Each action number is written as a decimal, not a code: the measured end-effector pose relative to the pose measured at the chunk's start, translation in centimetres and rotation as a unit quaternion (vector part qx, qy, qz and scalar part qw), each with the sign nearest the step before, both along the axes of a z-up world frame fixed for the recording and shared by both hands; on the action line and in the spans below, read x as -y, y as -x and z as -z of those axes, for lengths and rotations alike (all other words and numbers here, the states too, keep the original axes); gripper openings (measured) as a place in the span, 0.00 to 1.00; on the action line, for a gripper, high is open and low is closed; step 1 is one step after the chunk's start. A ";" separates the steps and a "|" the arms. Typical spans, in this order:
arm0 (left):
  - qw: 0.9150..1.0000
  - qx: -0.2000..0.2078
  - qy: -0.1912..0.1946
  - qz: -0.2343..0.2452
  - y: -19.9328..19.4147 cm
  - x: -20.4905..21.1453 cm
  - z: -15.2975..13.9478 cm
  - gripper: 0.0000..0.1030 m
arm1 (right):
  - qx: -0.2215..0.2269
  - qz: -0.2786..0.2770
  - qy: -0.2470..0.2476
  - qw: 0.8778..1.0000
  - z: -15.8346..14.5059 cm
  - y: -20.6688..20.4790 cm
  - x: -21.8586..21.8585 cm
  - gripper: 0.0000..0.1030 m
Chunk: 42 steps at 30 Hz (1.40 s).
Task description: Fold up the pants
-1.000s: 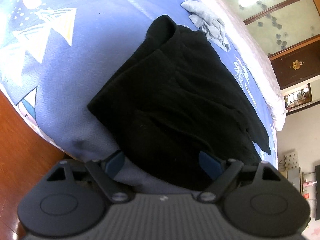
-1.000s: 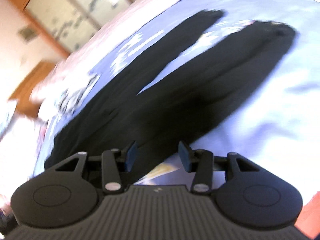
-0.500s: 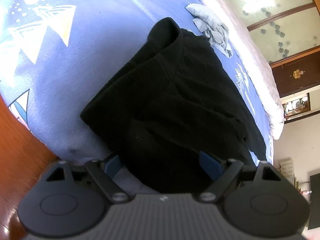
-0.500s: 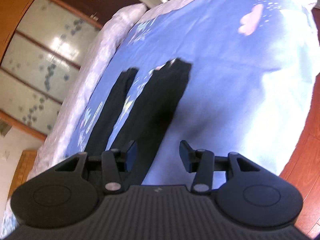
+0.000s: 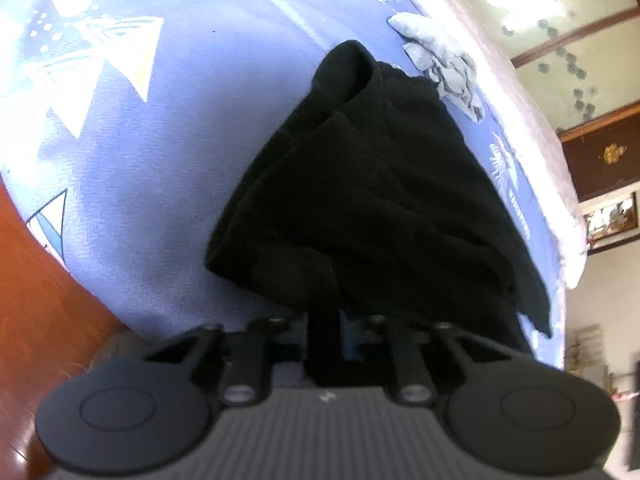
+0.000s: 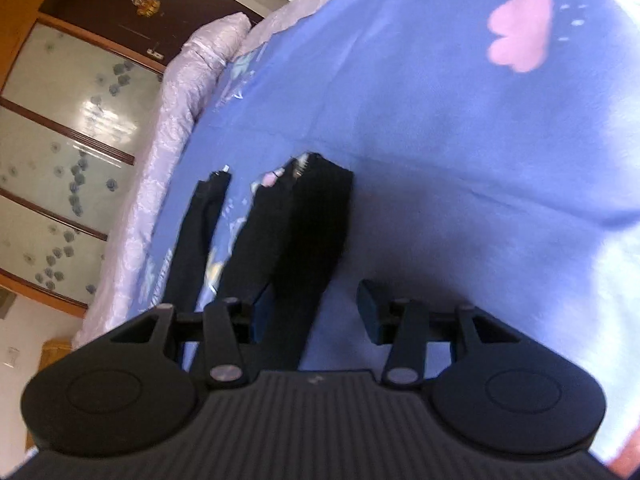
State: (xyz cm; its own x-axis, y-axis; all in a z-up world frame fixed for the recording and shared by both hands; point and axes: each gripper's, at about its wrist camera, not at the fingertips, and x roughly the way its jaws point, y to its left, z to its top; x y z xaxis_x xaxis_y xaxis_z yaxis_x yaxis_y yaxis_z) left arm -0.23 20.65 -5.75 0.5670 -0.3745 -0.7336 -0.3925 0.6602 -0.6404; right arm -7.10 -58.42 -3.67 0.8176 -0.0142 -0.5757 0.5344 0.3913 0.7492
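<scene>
Blue bedsheet (image 5: 168,168) w/ triangle print; pink cloud (image 6: 518,44) on it. Crumpled grey cloth (image 5: 444,68) near bed's far edge, by white quilt (image 5: 532,128). Wood floor (image 5: 36,280) below the bed's near edge.

So the whole thing sits on a bed with a blue printed cotton sheet (image 5: 160,200); white-and-yellow triangle shapes in the print on one side, a pink cloud shape (image 6: 520,24) on the other; a pale pink quilted cover (image 6: 176,120) runs along the far edge. Lying right on the sheet are black fleecy pants (image 5: 380,200), waist end bunched near the bed's edge, the two legs (image 6: 312,232) stretched out apart; a crumpled light grey cloth (image 5: 444,64) lies just beside the pants, near the quilted edge.
</scene>
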 end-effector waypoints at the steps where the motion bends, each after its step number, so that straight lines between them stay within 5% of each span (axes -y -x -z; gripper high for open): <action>1: 1.000 0.004 0.003 -0.003 0.1 -0.1 -0.3 0.11 | 0.003 -0.001 -0.004 1.000 0.1 -0.4 0.1 0.47; 2: 1.000 0.009 0.001 -0.004 0.1 -0.1 -0.7 0.11 | 0.005 -0.004 -0.007 1.000 0.1 -0.9 0.2 0.45; 4: 1.000 0.023 0.003 -0.008 0.1 -0.1 -1.5 0.11 | 0.000 -0.006 -0.012 1.000 0.1 -1.6 0.3 0.17; 5: 0.999 0.030 0.006 -0.012 0.1 -0.2 -1.9 0.10 | -0.009 -0.006 -0.010 1.000 0.1 -1.7 0.3 0.11; 14: 0.998 0.040 0.049 -0.028 -0.2 -0.8 -2.4 0.10 | 0.021 0.025 0.030 0.999 -3.4 0.4 0.2 0.07; 19: 0.994 0.073 0.071 -0.044 -2.1 -2.2 -3.9 0.08 | 0.042 0.004 0.054 0.998 -6.8 -2.0 -0.4 0.07; 31: 0.985 0.127 0.084 -0.079 -14.3 -4.4 -6.0 0.08 | 0.053 -0.038 0.120 0.991 -11.3 -17.5 -2.5 0.07; 38: 0.988 0.099 0.056 -0.109 -23.3 -4.7 -2.8 0.09 | -0.008 -0.060 0.144 0.988 -6.8 -30.7 -4.4 0.08; 42: 0.988 0.080 0.039 -0.128 -25.9 -5.0 -0.4 0.09 | -0.034 -0.079 0.203 0.975 -4.6 -35.9 -6.6 0.08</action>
State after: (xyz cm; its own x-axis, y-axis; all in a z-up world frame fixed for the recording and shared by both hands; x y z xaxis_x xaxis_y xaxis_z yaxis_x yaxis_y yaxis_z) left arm 25.71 25.61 -5.36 0.7575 -0.2549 -0.6011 -0.4298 0.4982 -0.7530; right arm 28.78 -51.86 0.93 0.7881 -0.1289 -0.6019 0.4858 0.7307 0.4796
